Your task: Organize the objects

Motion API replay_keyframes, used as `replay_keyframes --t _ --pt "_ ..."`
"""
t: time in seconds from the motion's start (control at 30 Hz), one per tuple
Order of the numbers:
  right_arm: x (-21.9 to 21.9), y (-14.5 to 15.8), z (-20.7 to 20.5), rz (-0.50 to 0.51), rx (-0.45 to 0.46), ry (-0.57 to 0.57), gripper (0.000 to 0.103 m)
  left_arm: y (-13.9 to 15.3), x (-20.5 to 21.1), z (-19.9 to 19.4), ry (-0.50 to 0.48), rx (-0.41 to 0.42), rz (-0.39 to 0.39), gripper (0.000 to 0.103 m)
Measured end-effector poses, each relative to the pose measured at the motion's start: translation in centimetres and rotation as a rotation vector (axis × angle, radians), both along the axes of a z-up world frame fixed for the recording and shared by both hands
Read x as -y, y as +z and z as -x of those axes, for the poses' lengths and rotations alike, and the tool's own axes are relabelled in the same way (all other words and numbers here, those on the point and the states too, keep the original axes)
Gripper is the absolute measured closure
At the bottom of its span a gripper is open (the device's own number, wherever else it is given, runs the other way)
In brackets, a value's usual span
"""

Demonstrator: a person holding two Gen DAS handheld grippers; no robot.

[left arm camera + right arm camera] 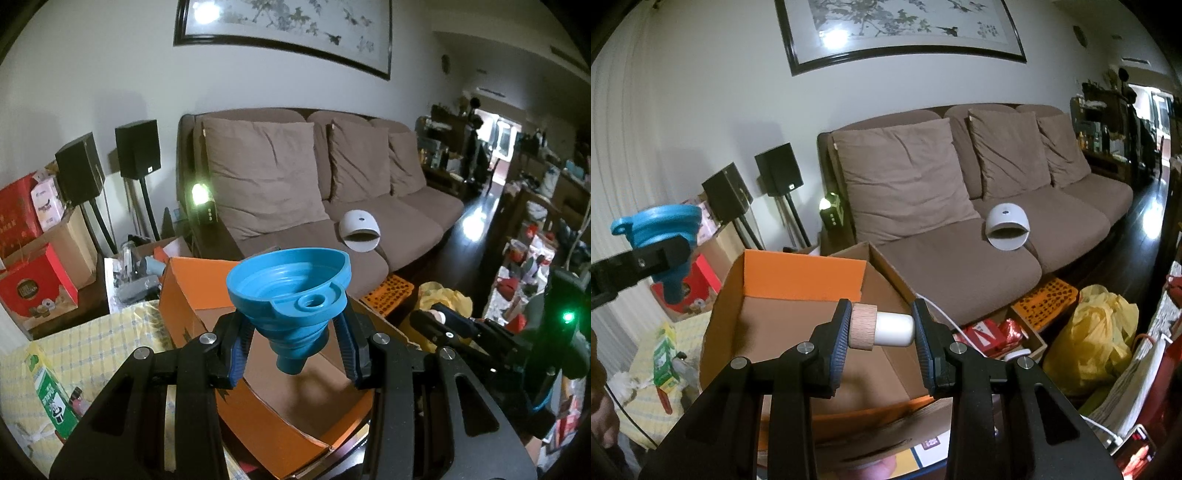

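Where the left gripper crosses the cardboard box, its black frame hides much of the box floor, and the green carton is cut off by the lower left corner. The gripper is clamped on a blue ribbed funnel, held above the box, axis nearly upright, spout down, wide mouth tilted toward the sofa. The right gripper pinches a stopper endwise over the same box, lying level: pale wooden cap left, smooth white plug right.
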State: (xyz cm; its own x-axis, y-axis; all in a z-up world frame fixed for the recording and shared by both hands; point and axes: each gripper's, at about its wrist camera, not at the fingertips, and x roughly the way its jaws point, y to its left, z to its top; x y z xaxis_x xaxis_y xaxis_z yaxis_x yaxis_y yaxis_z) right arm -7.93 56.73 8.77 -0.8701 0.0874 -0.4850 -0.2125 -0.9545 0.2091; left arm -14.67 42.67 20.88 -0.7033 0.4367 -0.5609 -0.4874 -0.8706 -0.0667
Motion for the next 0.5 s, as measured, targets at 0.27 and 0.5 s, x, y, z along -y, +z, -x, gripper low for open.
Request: replay_keyframes --t 0.27,0.5 --pt "0.3 -0.2 0.2 0.01 0.004 0.009 0.07 -0.4 -0.1 0.2 0.008 0.006 0.001 0.065" --pt "0.1 -0.4 0.1 -0.005 0.014 -0.005 0.07 -1.5 -0.1 0.4 0.013 0.029 -0.027 0.065"
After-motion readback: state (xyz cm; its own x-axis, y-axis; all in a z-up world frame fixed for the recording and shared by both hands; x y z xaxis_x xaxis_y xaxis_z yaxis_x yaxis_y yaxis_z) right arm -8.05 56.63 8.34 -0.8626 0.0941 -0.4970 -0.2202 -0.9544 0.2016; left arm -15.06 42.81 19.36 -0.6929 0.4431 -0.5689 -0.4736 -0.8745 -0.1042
